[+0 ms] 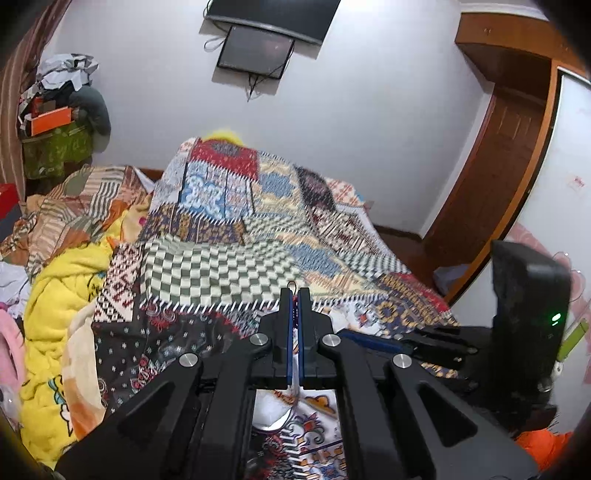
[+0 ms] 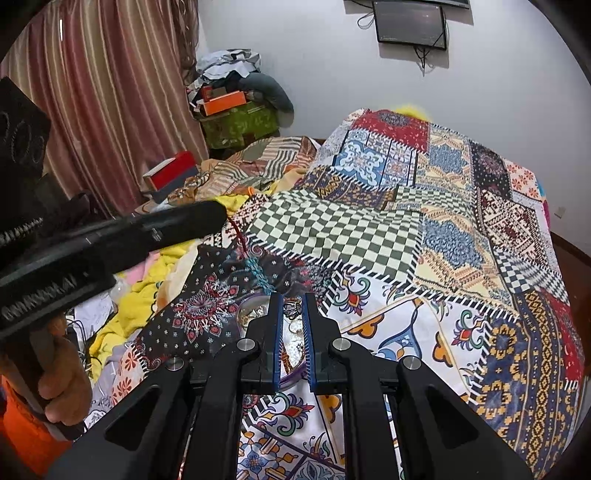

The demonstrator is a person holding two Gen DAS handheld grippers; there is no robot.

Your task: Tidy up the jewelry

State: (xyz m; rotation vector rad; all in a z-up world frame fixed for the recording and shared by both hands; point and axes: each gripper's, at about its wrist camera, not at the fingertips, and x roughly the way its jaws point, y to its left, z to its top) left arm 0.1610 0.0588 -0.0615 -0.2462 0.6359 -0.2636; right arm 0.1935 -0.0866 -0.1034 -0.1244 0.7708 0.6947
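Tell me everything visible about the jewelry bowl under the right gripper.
The bowl is small and round, with a purplish, translucent-looking rim. It sits upright on the patchwork quilt. It holds a tangle of gold-coloured jewelry, chains and small pieces. The right gripper hangs over it, jaws parted, hiding its middle; contact cannot be told.

Both wrist cameras look forward along their jaws, low over the bed [image 1: 229,266]. Both face the wall screen [image 2: 410,24]. Shared: patchwork quilt [image 2: 369,229].

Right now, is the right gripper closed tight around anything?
No, in the right wrist view the right gripper has a clear gap between its fingers, with the jewelry bowl showing through on the patchwork quilt.
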